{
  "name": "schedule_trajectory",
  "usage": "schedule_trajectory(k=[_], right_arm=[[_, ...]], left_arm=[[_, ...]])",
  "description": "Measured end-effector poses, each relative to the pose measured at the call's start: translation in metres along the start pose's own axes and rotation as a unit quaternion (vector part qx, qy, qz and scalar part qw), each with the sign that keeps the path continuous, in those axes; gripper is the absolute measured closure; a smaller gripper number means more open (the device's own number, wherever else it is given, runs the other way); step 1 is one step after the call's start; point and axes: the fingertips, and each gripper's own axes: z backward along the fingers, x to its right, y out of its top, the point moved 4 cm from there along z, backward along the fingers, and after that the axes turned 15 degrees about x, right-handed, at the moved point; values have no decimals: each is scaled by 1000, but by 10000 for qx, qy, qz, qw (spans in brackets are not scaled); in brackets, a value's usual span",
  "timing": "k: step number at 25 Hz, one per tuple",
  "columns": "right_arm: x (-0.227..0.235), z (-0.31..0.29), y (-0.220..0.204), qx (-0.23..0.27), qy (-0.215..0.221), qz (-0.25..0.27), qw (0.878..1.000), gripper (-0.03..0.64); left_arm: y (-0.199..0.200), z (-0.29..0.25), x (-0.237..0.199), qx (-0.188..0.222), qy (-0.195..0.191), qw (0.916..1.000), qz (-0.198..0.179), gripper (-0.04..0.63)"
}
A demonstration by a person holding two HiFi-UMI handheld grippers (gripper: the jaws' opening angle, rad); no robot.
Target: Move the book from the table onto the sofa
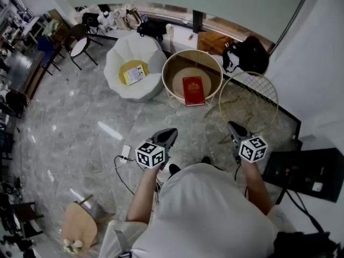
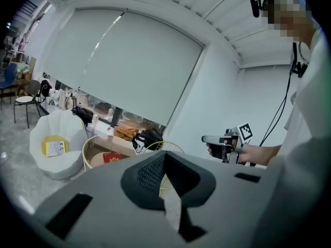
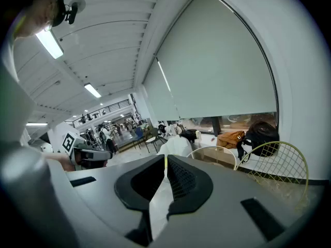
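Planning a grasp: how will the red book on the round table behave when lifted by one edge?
The flat, closed red book looks rigid, so it probably stays stiff. Pinched at one edge, it may sag or fan open. Its near end seems to overlap the round table's cream rim, likely easing a grip.

1. I see a red book [image 1: 193, 90] with gold print.
2. The round table [image 1: 165, 85] has a cream rim and a tan top.
3. The sofa [image 1: 121, 58] is white and its pad [image 1: 133, 72] is yellow.
4. The floor [image 1: 70, 117] is grey marble, veined white.
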Motion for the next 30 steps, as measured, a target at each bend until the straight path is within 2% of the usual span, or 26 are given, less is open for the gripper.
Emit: schedule_trajectory(k=[14,30], right_arm=[[18,-1,0,-142,6,5,9999,572],[70,6,-5,-507,423,-204,9976,571]], left_arm=[[-3,-14,4,-21,80,10000,25,594],[-26,-44,20,55,598,9981,160,594]])
